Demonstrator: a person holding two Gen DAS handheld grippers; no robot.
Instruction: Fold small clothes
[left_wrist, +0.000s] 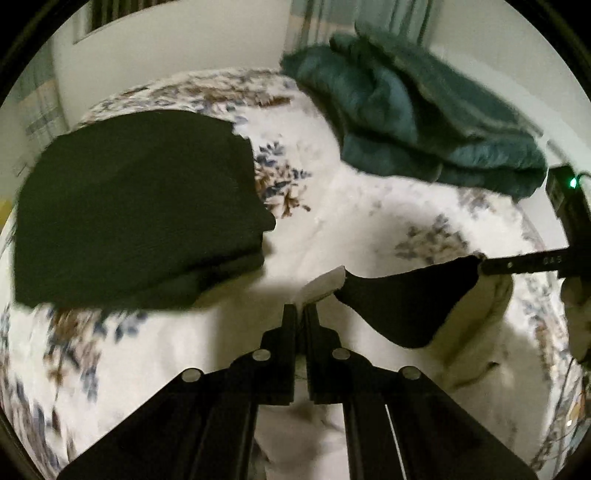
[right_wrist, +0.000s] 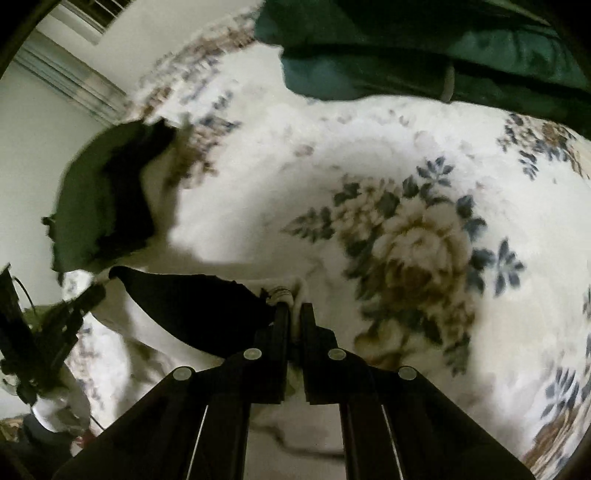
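Observation:
A small white garment with a black collar panel (left_wrist: 402, 302) hangs stretched between my two grippers above the bed. My left gripper (left_wrist: 301, 308) is shut on one white corner of it. My right gripper (right_wrist: 291, 306) is shut on the other corner; its fingers (left_wrist: 517, 264) show at the right of the left wrist view. The black panel (right_wrist: 192, 306) sags between them in the right wrist view, and the left gripper (right_wrist: 92, 291) shows at its far end. The rest of the white cloth hangs below, partly hidden by the fingers.
A stack of folded dark clothes (left_wrist: 136, 210) lies on the floral bedspread (left_wrist: 332, 206) to the left; it also shows in the right wrist view (right_wrist: 107, 195). A folded teal blanket (left_wrist: 424, 122) lies at the far right. A white wall stands behind the bed.

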